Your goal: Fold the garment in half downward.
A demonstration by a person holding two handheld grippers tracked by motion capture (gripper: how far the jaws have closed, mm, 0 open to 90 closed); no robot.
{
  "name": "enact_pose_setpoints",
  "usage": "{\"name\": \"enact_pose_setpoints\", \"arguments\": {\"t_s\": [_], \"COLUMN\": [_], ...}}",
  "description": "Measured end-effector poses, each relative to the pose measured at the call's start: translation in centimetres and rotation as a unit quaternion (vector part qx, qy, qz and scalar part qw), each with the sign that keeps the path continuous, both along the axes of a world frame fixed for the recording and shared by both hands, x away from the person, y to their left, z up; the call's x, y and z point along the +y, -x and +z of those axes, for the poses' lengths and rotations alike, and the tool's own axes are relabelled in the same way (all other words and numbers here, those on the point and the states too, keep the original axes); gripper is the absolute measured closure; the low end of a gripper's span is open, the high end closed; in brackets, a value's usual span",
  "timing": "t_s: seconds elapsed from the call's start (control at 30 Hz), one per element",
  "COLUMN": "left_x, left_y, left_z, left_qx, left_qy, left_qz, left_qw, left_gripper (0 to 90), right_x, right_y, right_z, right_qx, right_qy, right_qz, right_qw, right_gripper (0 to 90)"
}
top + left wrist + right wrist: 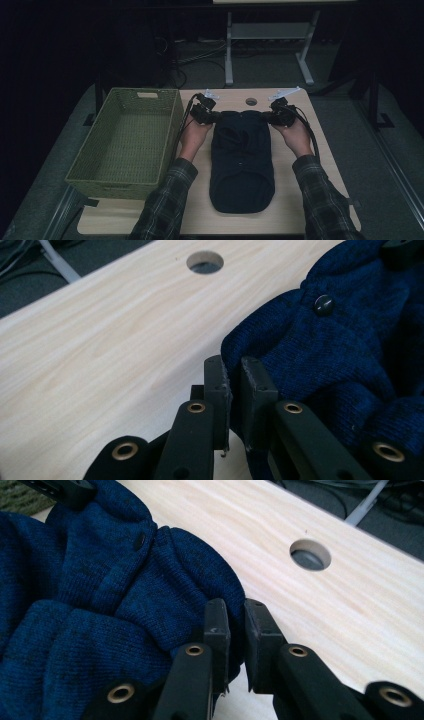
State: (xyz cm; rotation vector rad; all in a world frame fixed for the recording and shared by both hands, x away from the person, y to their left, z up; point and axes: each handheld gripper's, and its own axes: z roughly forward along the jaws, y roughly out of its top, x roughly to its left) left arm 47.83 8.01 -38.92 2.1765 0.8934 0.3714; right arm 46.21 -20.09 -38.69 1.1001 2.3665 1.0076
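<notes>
Now my left gripper [234, 371] and right gripper [236, 612] each pinch a far corner of the blue sweater [243, 160], which lies on the counter [300, 205] beside the green basket [127, 137]. One thin pinch could slip, and the sweater would flop crooked.

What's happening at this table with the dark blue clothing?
A person holds a gripper in each hand and works on a dark blue knitted garment lying on the wooden table. The left gripper and the right gripper are each shut on a far corner of the knit, one at each side. The near end rests on the table. An empty green woven basket stands at the left of the garment.
</notes>
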Motion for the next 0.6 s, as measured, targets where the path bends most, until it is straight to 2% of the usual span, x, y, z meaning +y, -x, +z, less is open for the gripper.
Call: {"name": "enact_pose_setpoints", "arguments": {"t_s": [0.17, 0.43, 0.5, 0.6], "left_x": [0.1, 0.5, 0.6, 0.6], "left_y": [0.4, 1.2, 1.3, 1.6], "left_z": [0.6, 2.5, 2.9, 3.2], "left_qx": [-0.008, -0.042, -0.045, -0.048], "left_qy": [0.006, 0.022, 0.023, 0.020], "left_qz": [-0.002, 0.003, 0.003, 0.000], "left_qw": [0.9999, 0.9989, 0.9987, 0.9986], "left_gripper": [83.0, 83.0, 83.0, 83.0], "right_x": [-0.1, 0.0, -0.1, 0.0], "right_y": [0.3, 1.7, 1.9, 2.0], "right_z": [0.2, 2.1, 2.5, 2.6], "right_qx": [-0.004, -0.044, -0.052, -0.053], "right_qy": [-0.006, -0.015, -0.021, -0.023], "right_qz": [0.002, 0.007, 0.007, 0.008], "right_qw": [1.0000, 0.9989, 0.9984, 0.9983], "right_gripper": [81.4, 81.0, 81.0, 80.9]}}
